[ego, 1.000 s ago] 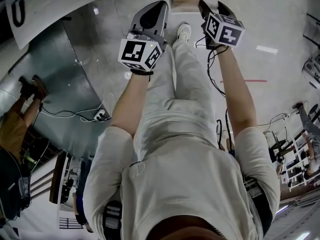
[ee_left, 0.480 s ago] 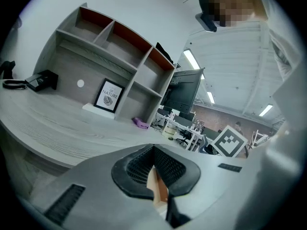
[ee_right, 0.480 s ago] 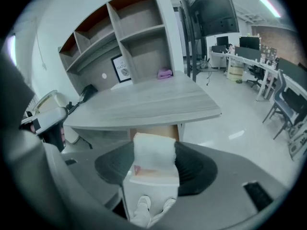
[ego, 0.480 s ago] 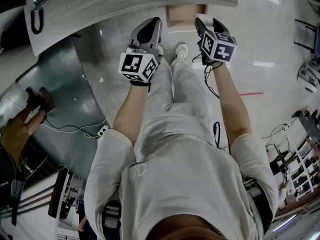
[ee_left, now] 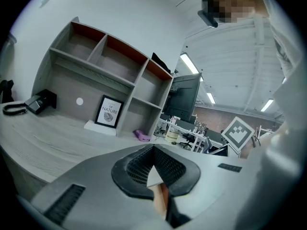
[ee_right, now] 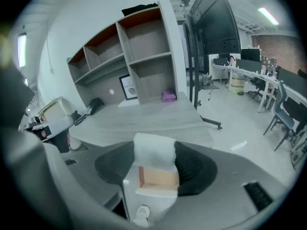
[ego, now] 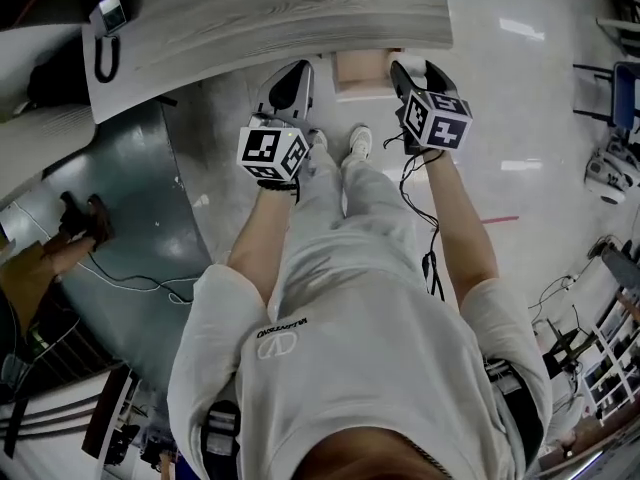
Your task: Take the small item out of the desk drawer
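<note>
One small white foam-like block (ee_right: 153,153) pinched across its sides by partway-open right tongs (ee_right: 154,146), just above open tan-lined drawer (ee_right: 158,178); probably light, squashy, so squeeze gently; left tongs (ee_left: 153,150) closed, empty.

White item in the right claw

The right claw (ee_right: 154,152) is closed on a small white soft item (ee_right: 153,146). Under it lies an open drawer (ee_right: 158,177); beyond, the pale worktop (ee_right: 144,119) carries a shelf unit (ee_right: 129,56) and a purple thing (ee_right: 169,96).
</note>
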